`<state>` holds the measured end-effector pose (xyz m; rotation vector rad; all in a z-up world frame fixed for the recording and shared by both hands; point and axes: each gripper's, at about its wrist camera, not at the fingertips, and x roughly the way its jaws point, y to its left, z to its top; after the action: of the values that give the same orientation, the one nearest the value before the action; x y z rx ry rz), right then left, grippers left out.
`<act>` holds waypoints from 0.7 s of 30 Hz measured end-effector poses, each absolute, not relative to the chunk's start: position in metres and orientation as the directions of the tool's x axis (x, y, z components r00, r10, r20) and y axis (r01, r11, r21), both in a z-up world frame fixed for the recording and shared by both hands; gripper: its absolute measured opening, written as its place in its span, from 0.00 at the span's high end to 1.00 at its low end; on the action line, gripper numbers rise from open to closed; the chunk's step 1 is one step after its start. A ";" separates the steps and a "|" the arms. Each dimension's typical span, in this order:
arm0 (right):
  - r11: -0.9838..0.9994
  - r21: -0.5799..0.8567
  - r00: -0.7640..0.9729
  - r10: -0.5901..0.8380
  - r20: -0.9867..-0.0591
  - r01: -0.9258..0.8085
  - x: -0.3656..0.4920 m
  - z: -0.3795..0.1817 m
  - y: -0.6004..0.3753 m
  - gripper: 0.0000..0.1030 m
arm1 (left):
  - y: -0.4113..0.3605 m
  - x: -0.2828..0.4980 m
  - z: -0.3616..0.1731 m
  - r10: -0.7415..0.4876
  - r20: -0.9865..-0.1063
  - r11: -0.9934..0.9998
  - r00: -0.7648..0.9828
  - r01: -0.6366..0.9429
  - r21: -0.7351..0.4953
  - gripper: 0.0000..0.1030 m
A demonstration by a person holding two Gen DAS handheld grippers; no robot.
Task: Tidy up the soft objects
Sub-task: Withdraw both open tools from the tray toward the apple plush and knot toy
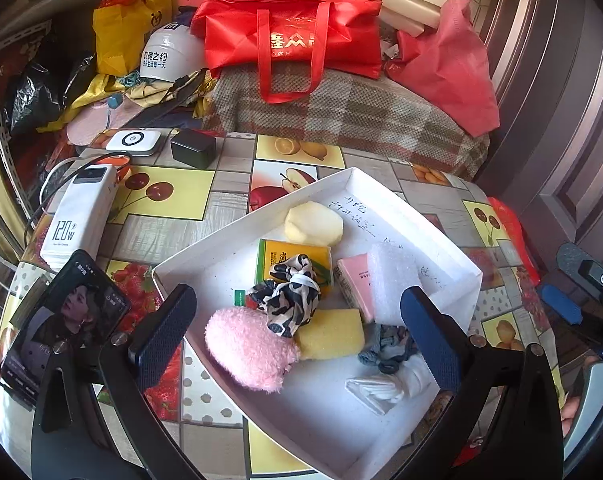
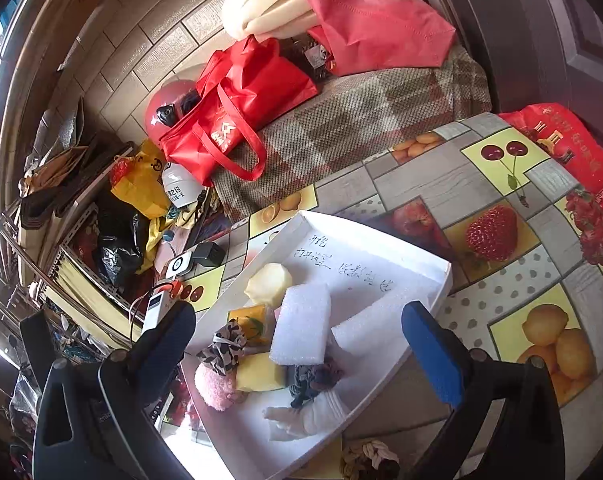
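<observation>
A white tray (image 1: 381,188) on the fruit-print table holds soft things: a pink plush (image 1: 247,348), a yellow sponge (image 1: 329,334), a leopard scrunchie (image 1: 289,296), a grey scrunchie (image 1: 387,346), a white cloth (image 1: 385,386), white foam (image 1: 393,276), a pale foam lump (image 1: 313,224), a pink box (image 1: 357,284) and a yellow box (image 1: 293,256). My left gripper (image 1: 297,328) is open above the tray's near part. My right gripper (image 2: 297,344) is open above the tray (image 2: 429,264), over the foam (image 2: 301,324). A beige braided scrunchie (image 2: 369,456) lies outside the tray.
A phone (image 1: 61,320), a white power bank (image 1: 81,216), a white device (image 1: 133,142) and a black box (image 1: 193,148) sit left of the tray. Behind the table, a checked couch (image 1: 361,116) carries red bags (image 1: 293,36). The right gripper shows at the right edge (image 1: 561,308).
</observation>
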<state>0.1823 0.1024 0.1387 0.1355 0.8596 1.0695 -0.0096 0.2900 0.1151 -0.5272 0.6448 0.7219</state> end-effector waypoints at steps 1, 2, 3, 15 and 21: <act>0.512 0.487 0.207 0.809 -0.550 -0.708 0.182 0.140 0.094 0.00 | 0.286 -0.012 0.115 0.427 -0.696 0.641 0.578 -0.736 -0.217 0.00; 0.518 0.486 0.215 0.807 -0.550 -0.704 0.182 0.141 0.085 0.00 | 0.283 -0.014 0.114 0.418 -0.699 0.644 0.580 -0.732 -0.222 0.00; 0.525 0.484 0.223 0.804 -0.551 -0.700 0.182 0.142 0.076 0.00 | 0.279 -0.018 0.113 0.407 -0.701 0.648 0.586 -0.726 -0.230 0.00; 0.619 0.279 0.300 0.664 -0.685 -0.734 0.172 0.101 -0.029 0.00 | 0.221 -0.057 0.088 0.289 -0.736 0.732 0.613 -0.637 -0.243 0.00; 0.542 0.202 0.215 0.609 -0.764 -0.816 0.132 0.059 -0.018 0.00 | 0.193 -0.054 0.069 0.222 -0.775 0.762 0.591 -0.602 -0.241 0.00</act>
<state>0.1321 -0.0182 0.0590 -0.2658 0.9162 1.0036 -0.0537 0.1927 0.0694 -0.5213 0.8045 0.5047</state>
